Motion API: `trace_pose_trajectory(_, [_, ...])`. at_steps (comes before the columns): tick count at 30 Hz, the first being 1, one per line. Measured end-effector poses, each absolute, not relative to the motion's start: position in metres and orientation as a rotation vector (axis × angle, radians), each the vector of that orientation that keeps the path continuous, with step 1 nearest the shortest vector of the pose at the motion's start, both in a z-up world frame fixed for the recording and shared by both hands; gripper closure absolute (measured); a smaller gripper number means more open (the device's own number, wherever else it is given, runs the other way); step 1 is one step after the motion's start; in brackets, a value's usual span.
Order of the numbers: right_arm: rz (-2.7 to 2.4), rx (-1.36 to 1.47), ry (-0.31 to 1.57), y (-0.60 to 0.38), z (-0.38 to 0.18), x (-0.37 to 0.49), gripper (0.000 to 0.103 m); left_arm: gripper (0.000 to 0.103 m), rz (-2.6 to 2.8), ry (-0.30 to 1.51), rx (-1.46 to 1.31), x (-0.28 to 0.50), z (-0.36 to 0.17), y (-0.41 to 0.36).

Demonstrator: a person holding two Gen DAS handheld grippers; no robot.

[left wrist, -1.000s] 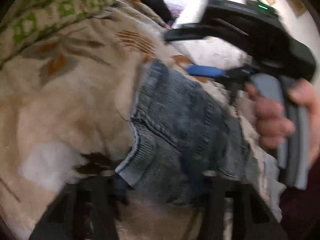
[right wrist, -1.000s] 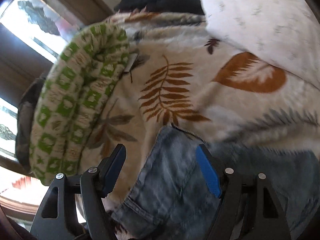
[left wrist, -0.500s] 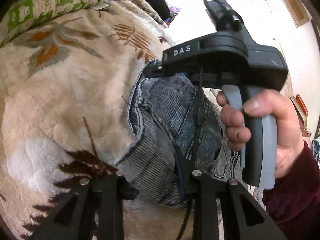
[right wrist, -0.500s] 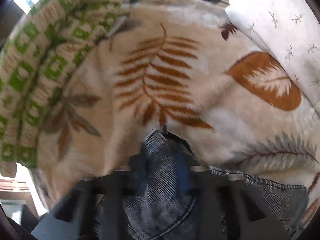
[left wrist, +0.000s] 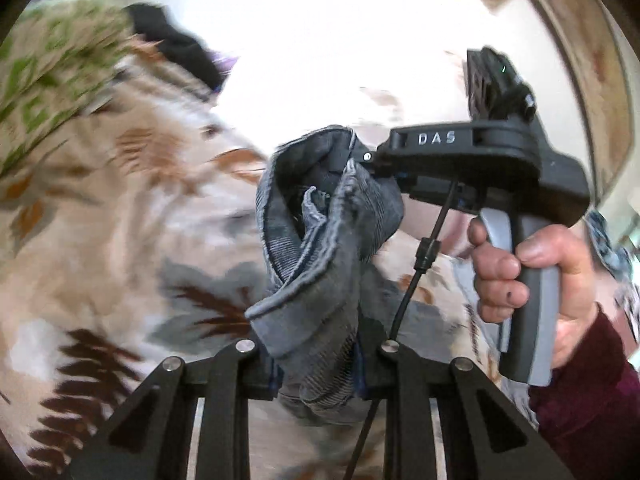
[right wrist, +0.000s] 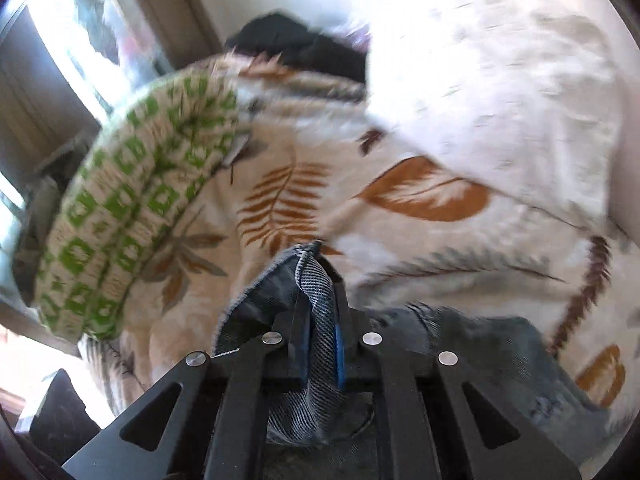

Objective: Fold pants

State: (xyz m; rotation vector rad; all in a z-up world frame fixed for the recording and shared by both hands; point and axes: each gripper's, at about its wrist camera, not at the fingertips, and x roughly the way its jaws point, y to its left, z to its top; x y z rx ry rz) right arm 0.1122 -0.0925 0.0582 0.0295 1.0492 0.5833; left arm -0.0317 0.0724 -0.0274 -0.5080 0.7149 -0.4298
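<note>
The pants (left wrist: 320,248) are washed blue-grey denim, bunched and lifted off the leaf-print blanket (left wrist: 120,240). My left gripper (left wrist: 318,364) is shut on one part of their edge. My right gripper (right wrist: 320,344) is shut on another denim edge (right wrist: 316,280), which stands up between its blue pads. In the left wrist view the right gripper (left wrist: 372,160), marked DAS, is held in a hand and bites the cloth at the top of the bunch. The rest of the pants (right wrist: 500,344) trails over the blanket to the right.
A green and cream patterned cushion (right wrist: 132,216) lies at the left. A white printed pillow (right wrist: 500,92) lies at the upper right. Dark clothing (right wrist: 296,48) sits at the far side by a window (right wrist: 72,52).
Both grippers closed on the denim edge and lifted it off the blanket. The pants went from lying flat to hanging bunched between the two grippers.
</note>
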Motion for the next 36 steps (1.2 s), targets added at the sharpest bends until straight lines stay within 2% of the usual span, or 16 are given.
trace_pose_trajectory(5, [0.522,0.149,0.982,-0.174,0.076,0.093,0.095,0.076,-0.553,0.686,-0.378,-0.049,-0.003,0.004])
trace_pose_trajectory(10, [0.437,0.257,0.962,-0.28,0.073,0.074,0.095,0.077,-0.659,0.738,-0.321,-0.053,-0.004,-0.073])
trace_pose_trajectory(18, [0.366,0.459,0.957,-0.401,0.026,0.063,0.095,0.077,-0.724,0.844,-0.196,-0.056,-0.028,-0.185])
trace_pose_trajectory(23, [0.346,0.584,0.955,-0.446,-0.017,0.059,0.094,0.076,-0.702,0.879,-0.107,-0.064,-0.048,-0.22])
trace_pose_trajectory(26, [0.31,0.641,0.99,-0.463,-0.046,0.063,0.09,0.07,-0.711,0.877,-0.032,-0.066,-0.058,-0.232])
trace_pose_trajectory(30, [0.223,0.666,1.053,-0.483,-0.065,0.056,0.065,0.051,-0.798,0.856,-0.005,-0.081,-0.049,-0.23])
trace_pose_trajectory(31, [0.22,0.681,1.046,-0.488,-0.063,0.052,0.059,0.051,-0.816,0.853,-0.006,-0.085,-0.043,-0.224])
trace_pose_trajectory(36, [0.188,0.717,0.906,-0.513,-0.023,0.007,0.048,0.048,-0.802,0.738,0.04,-0.104,0.002,-0.175])
